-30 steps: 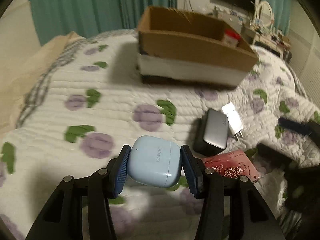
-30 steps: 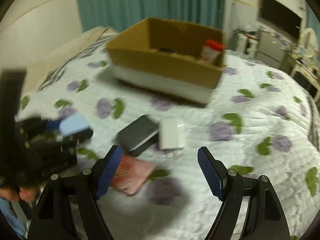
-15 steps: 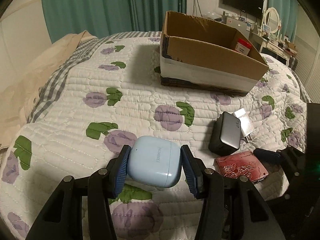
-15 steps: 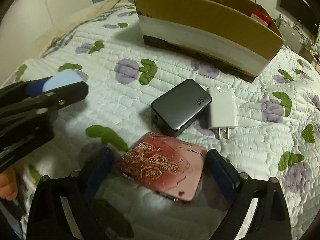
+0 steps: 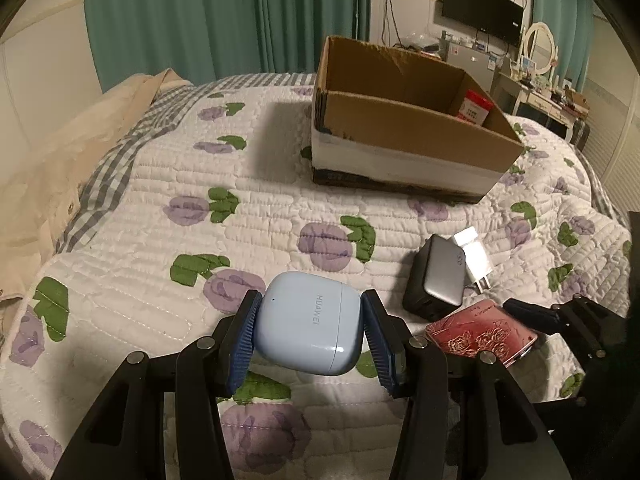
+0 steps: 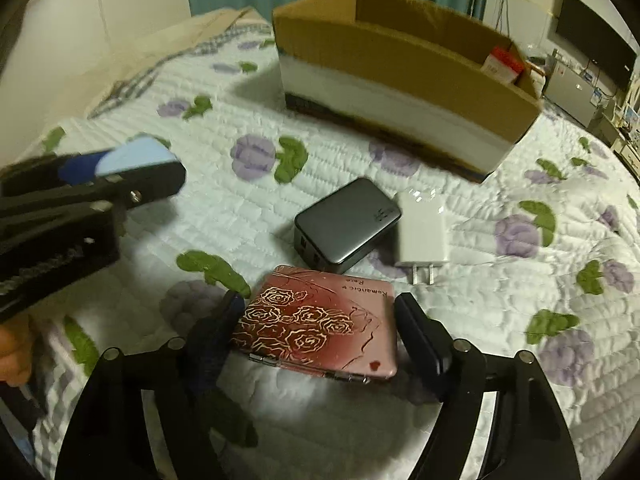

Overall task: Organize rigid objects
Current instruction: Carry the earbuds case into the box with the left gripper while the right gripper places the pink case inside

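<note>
My left gripper (image 5: 310, 334) is shut on a pale blue earbud case (image 5: 308, 322) and holds it above the quilt; it also shows in the right wrist view (image 6: 136, 158). My right gripper (image 6: 318, 326) has closed around a pink rose-patterned case (image 6: 320, 322), its pads at both sides, the case still lying on the quilt. That case shows in the left wrist view (image 5: 482, 336). A grey power bank (image 6: 346, 224) and a white plug charger (image 6: 424, 232) lie just beyond it. An open cardboard box (image 5: 404, 120) stands farther back with a red-capped item (image 5: 474, 106) inside.
A floral quilt (image 5: 160, 216) covers the bed. A beige cloth (image 5: 60, 152) lies at the left edge. Green curtains, a TV and a dresser stand behind the bed.
My right gripper came down and forward over the pink case and its jaws closed in on its sides. My left gripper lifted a little, still holding the earbud case.
</note>
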Tool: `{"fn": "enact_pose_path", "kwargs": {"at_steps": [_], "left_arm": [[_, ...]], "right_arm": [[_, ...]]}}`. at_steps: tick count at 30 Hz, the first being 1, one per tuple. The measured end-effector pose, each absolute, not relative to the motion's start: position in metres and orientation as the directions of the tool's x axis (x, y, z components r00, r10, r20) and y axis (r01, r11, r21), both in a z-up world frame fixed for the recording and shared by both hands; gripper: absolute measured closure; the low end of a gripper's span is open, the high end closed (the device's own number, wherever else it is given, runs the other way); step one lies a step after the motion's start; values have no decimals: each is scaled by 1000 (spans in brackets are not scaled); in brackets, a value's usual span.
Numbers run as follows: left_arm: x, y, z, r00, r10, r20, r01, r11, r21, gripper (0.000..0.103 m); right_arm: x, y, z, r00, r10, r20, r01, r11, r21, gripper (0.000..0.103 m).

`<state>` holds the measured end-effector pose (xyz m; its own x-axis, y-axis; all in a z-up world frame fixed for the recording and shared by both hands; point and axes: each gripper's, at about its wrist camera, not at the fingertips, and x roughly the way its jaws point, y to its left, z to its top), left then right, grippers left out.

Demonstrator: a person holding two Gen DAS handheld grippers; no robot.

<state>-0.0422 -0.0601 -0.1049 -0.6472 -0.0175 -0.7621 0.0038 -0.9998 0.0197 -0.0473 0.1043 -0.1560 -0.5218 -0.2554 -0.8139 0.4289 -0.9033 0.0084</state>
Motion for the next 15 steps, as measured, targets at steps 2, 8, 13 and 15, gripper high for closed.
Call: {"fn": "enact_pose_path", "kwargs": {"at_steps": [2, 8, 13, 15], "left_arm": [[-41, -58, -100, -654, -13, -756, 2, -1000, 16, 52], [-44, -51, -70, -695, 6, -719, -6, -1000, -3, 52], [-62, -44, -35, -745, 11, -667, -17, -1000, 2, 52], [-73, -41, -21, -764, 17, -645, -18, -1000, -5, 52]], "right_arm": [[-44, 108, -148, -541, -258, -800, 424, -905, 5, 29], [-44, 117, -108, -616, -274, -739, 410, -912, -4, 31], [-59, 124, -58, -695, -289, -658, 407, -913, -28, 31], [-73, 129, -37, -729, -287, -622, 396, -917, -40, 31]]}}
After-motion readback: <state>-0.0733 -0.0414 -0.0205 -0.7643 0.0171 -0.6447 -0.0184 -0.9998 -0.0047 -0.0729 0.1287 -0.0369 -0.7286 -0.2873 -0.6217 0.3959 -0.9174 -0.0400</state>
